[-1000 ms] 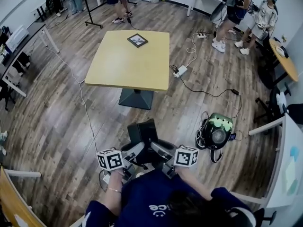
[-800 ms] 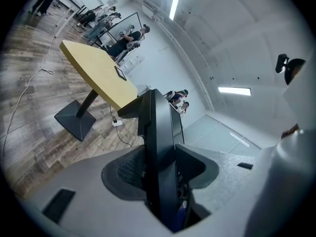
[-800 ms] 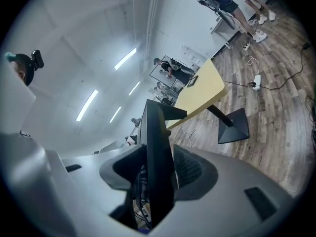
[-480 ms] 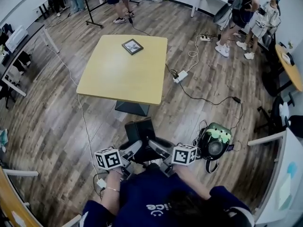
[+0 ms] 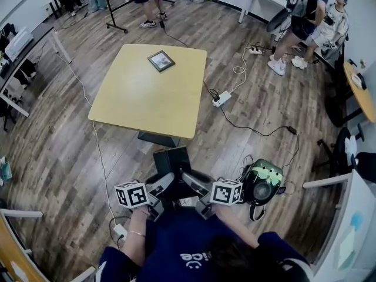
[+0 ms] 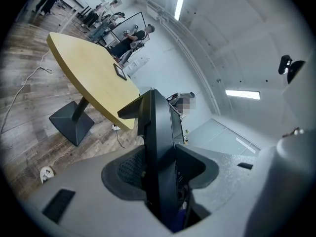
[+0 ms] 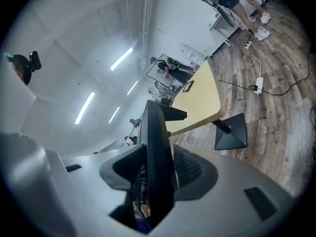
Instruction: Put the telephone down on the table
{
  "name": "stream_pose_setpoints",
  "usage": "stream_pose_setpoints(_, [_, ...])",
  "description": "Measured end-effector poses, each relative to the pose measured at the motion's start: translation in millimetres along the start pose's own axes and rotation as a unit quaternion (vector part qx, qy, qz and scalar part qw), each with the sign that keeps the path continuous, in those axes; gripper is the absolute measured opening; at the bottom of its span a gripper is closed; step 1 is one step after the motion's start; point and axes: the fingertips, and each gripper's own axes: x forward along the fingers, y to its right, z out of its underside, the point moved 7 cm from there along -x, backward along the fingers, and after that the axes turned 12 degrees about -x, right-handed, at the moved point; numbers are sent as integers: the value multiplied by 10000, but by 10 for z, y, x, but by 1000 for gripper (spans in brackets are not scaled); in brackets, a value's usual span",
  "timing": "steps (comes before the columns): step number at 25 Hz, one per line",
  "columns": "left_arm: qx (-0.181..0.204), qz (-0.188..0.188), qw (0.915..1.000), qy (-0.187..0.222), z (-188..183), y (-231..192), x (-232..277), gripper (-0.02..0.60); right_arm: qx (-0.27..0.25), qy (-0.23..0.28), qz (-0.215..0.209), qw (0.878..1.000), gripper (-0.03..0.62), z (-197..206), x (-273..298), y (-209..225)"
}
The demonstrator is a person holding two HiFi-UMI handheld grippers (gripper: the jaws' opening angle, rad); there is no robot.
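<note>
Left gripper [image 5: 166, 185] and right gripper [image 5: 191, 181] both clamped on black telephone [image 5: 172, 160] over floor [image 5: 70, 151], surface [image 5: 147, 98] near edge ahead of them, top mostly open.

Wood-plank floor [image 5: 59, 134]. A green-and-black device [image 5: 262, 181] lies on it at right, cables beside it. A white power strip [image 5: 221, 98] lies farther off, cords trailing. Two people [image 5: 299, 22] stand beyond.
</note>
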Motion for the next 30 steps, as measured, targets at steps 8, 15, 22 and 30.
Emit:
stream_pose_setpoints(8, [41, 12, 9999, -162, -415, -146, 277, 190, 86, 142, 148, 9998, 201, -238, 285, 251])
stream_pose_setpoints(15, [165, 77, 9992, -366, -1079, -267, 424, 190, 133, 309, 296, 9990, 201, -568, 778, 376])
stream_pose_setpoints(22, [146, 201, 9977, -627, -1718, -515, 596, 190, 189, 398, 535, 9976, 201, -861, 1307, 530])
stream_pose_setpoints(30, [131, 323, 9946, -980, -2452, -662, 703, 190, 249, 570, 823, 9947, 201, -1189, 1874, 573])
